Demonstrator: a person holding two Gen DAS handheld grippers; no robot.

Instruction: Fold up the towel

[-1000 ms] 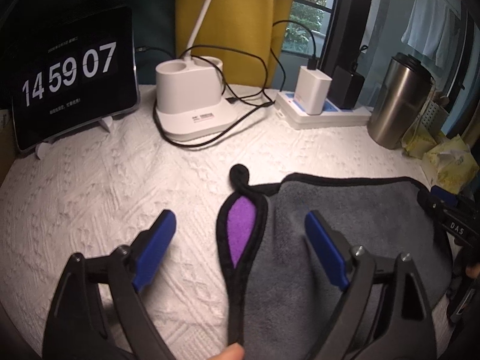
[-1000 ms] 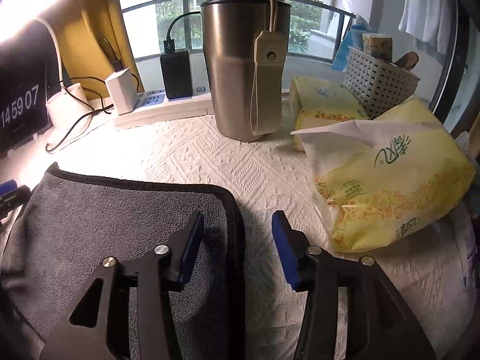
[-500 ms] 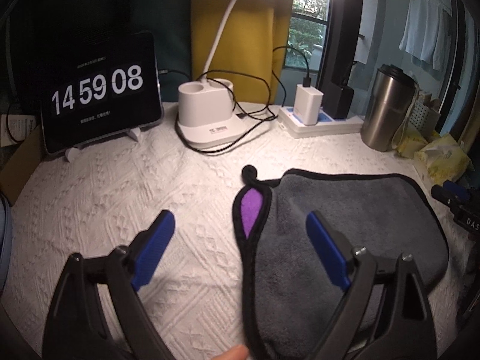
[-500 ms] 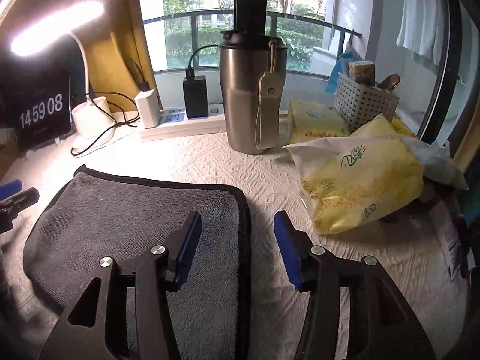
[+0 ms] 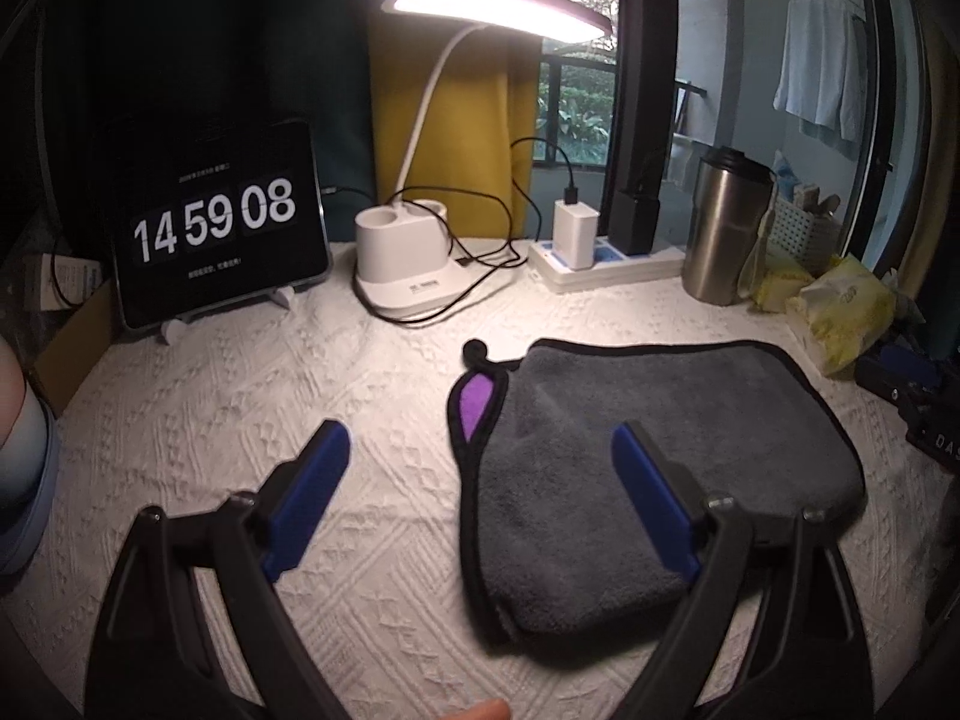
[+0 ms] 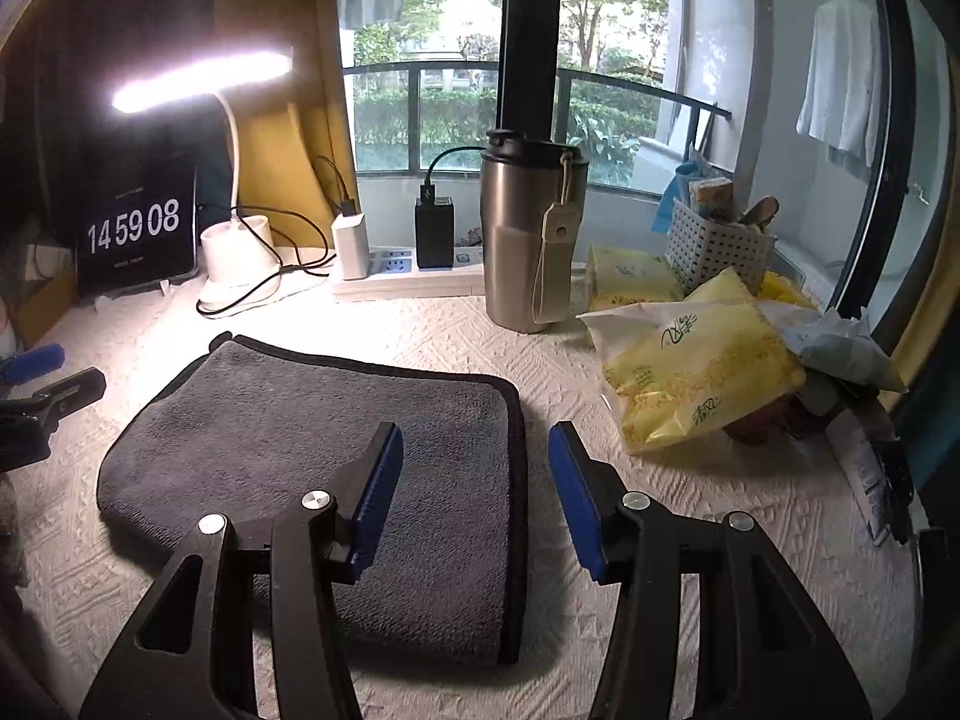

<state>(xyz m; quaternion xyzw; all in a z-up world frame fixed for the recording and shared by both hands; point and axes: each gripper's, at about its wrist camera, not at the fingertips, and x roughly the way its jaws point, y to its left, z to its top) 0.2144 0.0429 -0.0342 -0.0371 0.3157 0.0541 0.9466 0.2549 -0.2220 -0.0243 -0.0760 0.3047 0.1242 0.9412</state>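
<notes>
A grey towel with black trim lies folded flat on the white textured cloth; a purple underside peeks out at its left corner. My left gripper is open and empty, raised above the towel's left edge. The towel also shows in the right wrist view. My right gripper is open and empty, raised above the towel's right edge. The left gripper shows at the far left of the right wrist view.
At the back stand a tablet clock, a white lamp base with cables, a power strip and a steel tumbler. Yellow tissue packs and a white basket sit at the right.
Both grippers have pulled up and back from the towel, so more of the table shows. The towel lies still and both stay open.
</notes>
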